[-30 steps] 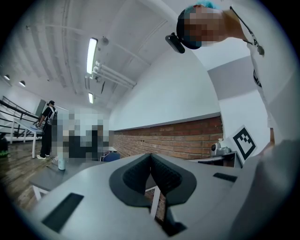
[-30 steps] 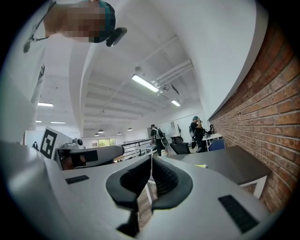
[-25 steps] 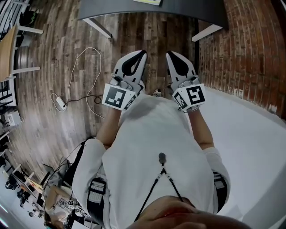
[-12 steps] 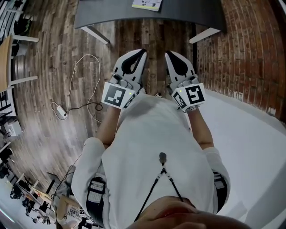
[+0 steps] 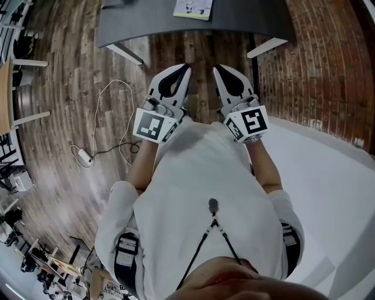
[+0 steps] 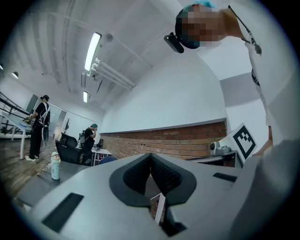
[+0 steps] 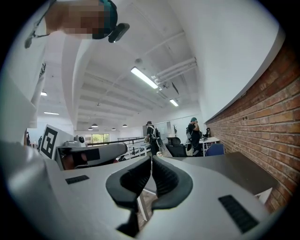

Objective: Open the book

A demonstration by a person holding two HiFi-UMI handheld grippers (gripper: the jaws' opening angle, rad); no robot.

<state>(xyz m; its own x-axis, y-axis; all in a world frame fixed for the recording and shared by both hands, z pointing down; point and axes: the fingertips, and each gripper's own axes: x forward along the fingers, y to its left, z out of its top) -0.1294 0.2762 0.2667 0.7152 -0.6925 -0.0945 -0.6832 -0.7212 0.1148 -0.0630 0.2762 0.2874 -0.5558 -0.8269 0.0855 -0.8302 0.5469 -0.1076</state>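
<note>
The left hand-held gripper point(image 5: 187, 68) and right hand-held gripper point(image 5: 215, 69), side by side, are both closed and empty. The book point(image 5: 193, 7) lies on the dark worktop point(image 5: 252, 17) at twelve o'clock, its cover print too small to read.

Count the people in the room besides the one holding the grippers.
2, both in the right gripper view: one person stands mid-frame, and a second person stands just to the right, nearer the brick wall. Others may be hidden.

dark table point(image 5: 252, 17) carries a pale book point(image 5: 193, 7) — a white cable point(image 5: 95, 120) lies loose on the wood floor point(image 5: 58, 76).
</note>
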